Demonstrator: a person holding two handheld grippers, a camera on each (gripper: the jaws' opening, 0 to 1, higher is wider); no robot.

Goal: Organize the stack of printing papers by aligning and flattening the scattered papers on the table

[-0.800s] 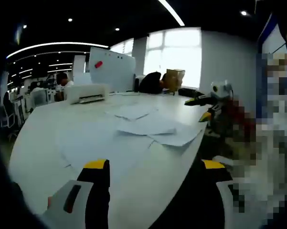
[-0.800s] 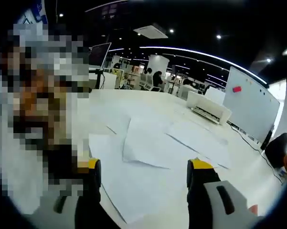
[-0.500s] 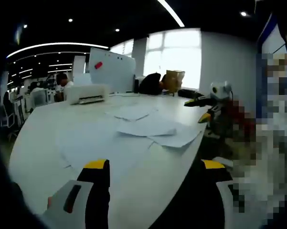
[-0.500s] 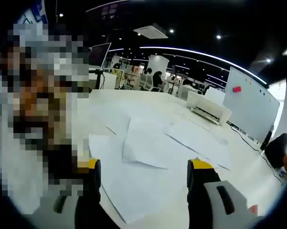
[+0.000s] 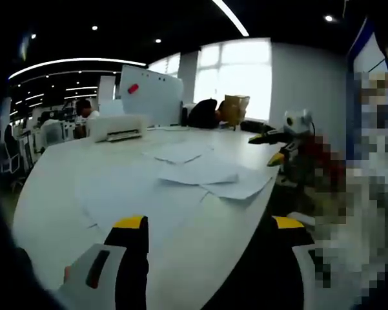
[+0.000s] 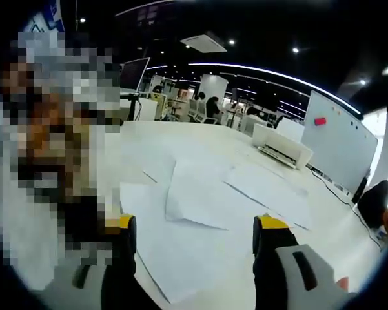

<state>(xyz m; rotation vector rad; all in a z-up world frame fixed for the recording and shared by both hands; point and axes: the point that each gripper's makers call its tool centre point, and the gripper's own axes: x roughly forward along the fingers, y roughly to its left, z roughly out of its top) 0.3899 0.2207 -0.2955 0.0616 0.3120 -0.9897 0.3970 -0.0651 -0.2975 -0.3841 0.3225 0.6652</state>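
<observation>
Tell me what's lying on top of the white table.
On the table lie scattered white paper sheets, some overlapping, and a white printer toward the far edge. What lies beneath the overlapping sheets is covered.

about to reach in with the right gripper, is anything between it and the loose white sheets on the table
Nothing visible stands in the way. The right gripper is open, and the scattered white paper sheets lie directly ahead of it on the bare white table. The white printer sits well beyond them, near the whiteboard.

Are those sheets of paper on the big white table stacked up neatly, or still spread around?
Spread around. The papers lie loose and overlapping at different angles across the table, not squared into one pile.
</observation>
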